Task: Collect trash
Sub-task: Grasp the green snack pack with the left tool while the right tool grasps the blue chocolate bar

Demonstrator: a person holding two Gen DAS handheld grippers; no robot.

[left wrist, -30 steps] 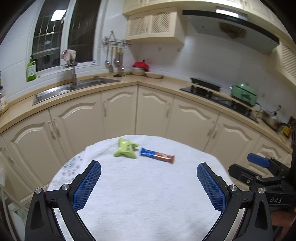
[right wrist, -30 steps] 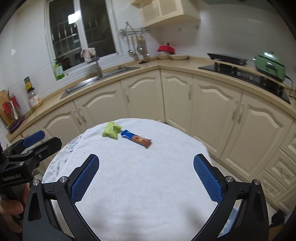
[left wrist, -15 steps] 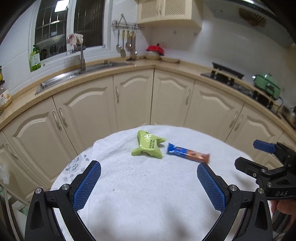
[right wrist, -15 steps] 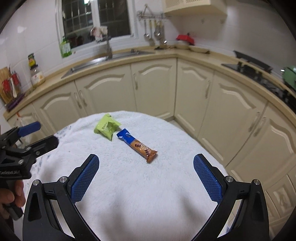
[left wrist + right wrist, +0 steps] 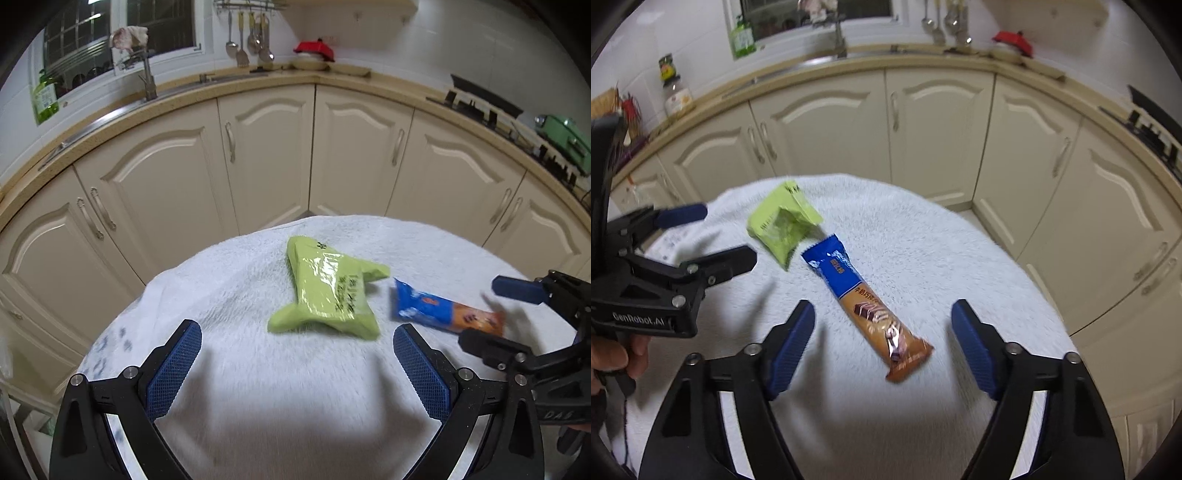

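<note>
A round tabletop (image 5: 229,295) draped in a white fleecy cloth carries two pieces of trash, set before a curved run of cream kitchen cabinets (image 5: 266,155). At left, the left gripper (image 5: 297,350) hangs over the near-left part of the tabletop with its jaws spread wide and released, nothing between the blue pads (image 5: 173,369); in the right wrist view a hand (image 5: 613,358) is seen on its black handle. Just ahead of those jaws, toward the far edge and near the tabletop's middle, lies the crumpled green wrapper (image 5: 327,291), flat on the cloth. Just beside it to the right, apart by a narrow strip of cloth, lies the blue-and-orange snack bar wrapper (image 5: 866,301), its blue end pointing to the far edge and its orange end toward the near-right edge. At right, the right gripper (image 5: 882,345) stands over the orange end of the bar wrapper; its jaws are closing, the wrapper lies between them, and the pads (image 5: 973,349) are not yet touching it.
</note>
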